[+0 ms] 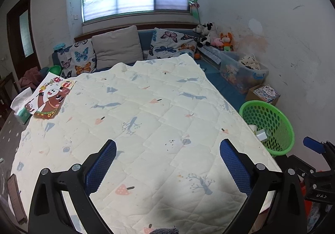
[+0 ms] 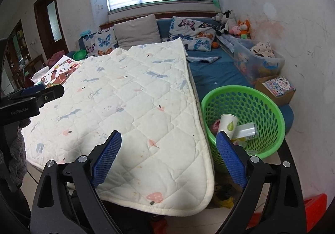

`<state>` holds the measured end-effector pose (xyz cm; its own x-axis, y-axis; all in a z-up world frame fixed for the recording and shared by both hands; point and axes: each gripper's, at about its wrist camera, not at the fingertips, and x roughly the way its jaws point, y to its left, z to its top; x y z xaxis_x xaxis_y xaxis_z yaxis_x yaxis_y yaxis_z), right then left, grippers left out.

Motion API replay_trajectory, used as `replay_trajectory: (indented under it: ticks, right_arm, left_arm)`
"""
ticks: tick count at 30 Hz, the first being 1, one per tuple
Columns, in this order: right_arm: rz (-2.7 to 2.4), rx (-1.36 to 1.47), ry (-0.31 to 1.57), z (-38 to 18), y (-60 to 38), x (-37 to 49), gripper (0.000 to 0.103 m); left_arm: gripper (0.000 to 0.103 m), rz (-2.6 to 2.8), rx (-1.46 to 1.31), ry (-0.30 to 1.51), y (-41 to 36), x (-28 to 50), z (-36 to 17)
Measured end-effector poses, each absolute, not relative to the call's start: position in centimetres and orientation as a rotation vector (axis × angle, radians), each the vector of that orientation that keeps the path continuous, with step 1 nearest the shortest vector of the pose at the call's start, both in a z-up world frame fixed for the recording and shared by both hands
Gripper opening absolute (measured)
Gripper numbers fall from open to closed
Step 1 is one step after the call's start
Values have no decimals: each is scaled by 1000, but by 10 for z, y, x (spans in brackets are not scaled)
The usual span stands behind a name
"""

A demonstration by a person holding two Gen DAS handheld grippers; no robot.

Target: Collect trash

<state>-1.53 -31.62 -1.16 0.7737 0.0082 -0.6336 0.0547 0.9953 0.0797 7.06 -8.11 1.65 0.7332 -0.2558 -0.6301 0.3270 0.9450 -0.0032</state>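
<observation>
hovering over quilted pad [image 1: 146,108], both jaws wide and empty, paper cup [image 2: 228,124] in green basket [image 2: 270,146]

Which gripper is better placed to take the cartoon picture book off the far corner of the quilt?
Left, probably. The colourful cartoon picture book lies at the white quilted cover's far left corner, on the open, empty left gripper's side. The open right gripper sits by the green perforated basket.

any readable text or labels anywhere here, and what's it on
"GenRobot.AI": on the left gripper's black body, right wrist view.
"UAS": roughly, on the right gripper's body, left wrist view; it appears upside down and uncertain.
Cartoon poster characters: too blurred.
Paper cup: leaf logo only.
</observation>
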Motion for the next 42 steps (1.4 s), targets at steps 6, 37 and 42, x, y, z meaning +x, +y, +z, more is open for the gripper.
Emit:
replay_trajectory:
  ticks: [6, 37, 42]
  right_arm:
    - [-14, 95, 685, -12, -310, -16, 92]
    - [25, 104, 677, -10, -297, -13, 94]
    - [26, 104, 677, -10, -297, -13, 94]
  left_arm:
    - [96, -295, 112, 661, -71, 61, 12]
    - [96, -255, 112, 635, -44, 48, 10]
    - [96, -253, 108, 630, -42, 45, 9]
